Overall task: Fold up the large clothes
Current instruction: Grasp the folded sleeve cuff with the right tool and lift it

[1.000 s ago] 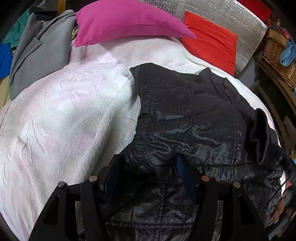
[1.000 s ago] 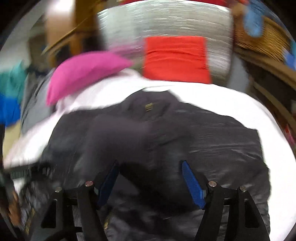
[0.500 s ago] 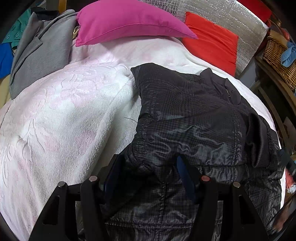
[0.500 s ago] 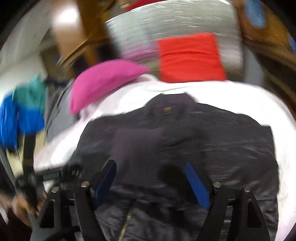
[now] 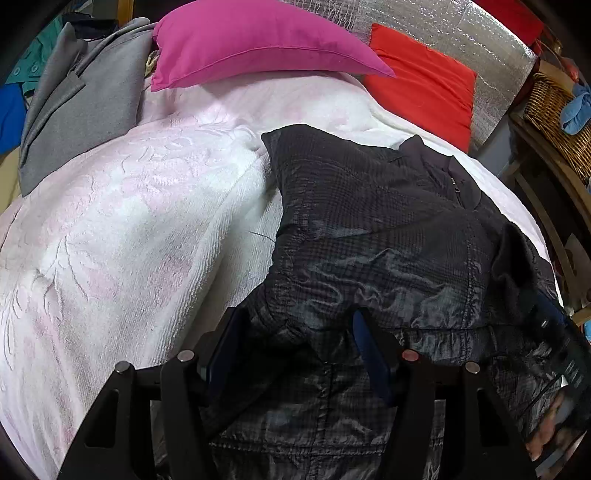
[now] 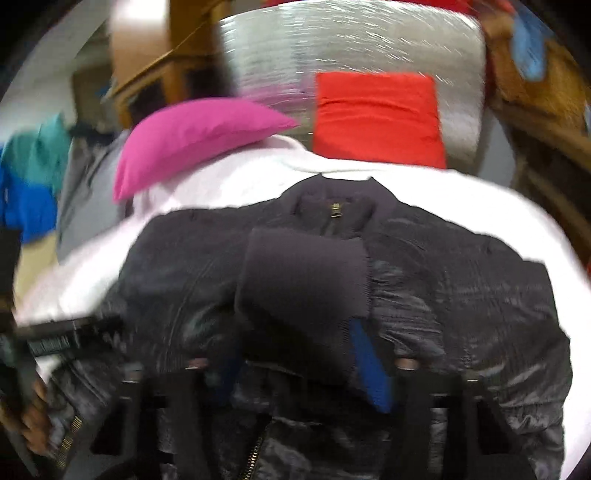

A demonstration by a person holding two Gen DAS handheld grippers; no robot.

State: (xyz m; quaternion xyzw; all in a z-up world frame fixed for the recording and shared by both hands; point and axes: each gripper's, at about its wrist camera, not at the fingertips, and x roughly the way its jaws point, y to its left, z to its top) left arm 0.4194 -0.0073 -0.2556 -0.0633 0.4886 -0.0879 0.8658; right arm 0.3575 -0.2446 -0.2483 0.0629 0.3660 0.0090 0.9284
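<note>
A black quilted jacket (image 5: 369, 221) lies zipped and face up on the white bedspread (image 5: 129, 240), collar toward the pillows. My left gripper (image 5: 295, 343) is shut on a bunched fold at the jacket's left edge, near the hem. One sleeve is folded over the chest. Its ribbed cuff (image 6: 303, 273) stands between the fingers of my right gripper (image 6: 291, 354), whose jaws are closing on it, the blue pads (image 6: 369, 369) against the cuff. The right wrist view is blurred. In the left wrist view the cuff (image 5: 513, 258) rises at the right, beside the other gripper (image 5: 554, 332).
A pink pillow (image 5: 258, 48) and a red cushion (image 5: 424, 81) lean at the head of the bed against a silver foil panel (image 5: 461, 33). A grey garment (image 5: 85, 110) lies at the far left. A wicker basket (image 5: 557, 118) stands on wooden furniture at the right.
The right gripper's jaws have narrowed from wide open onto the sleeve cuff, which now stands up between them. The left gripper and its fold have not moved.
</note>
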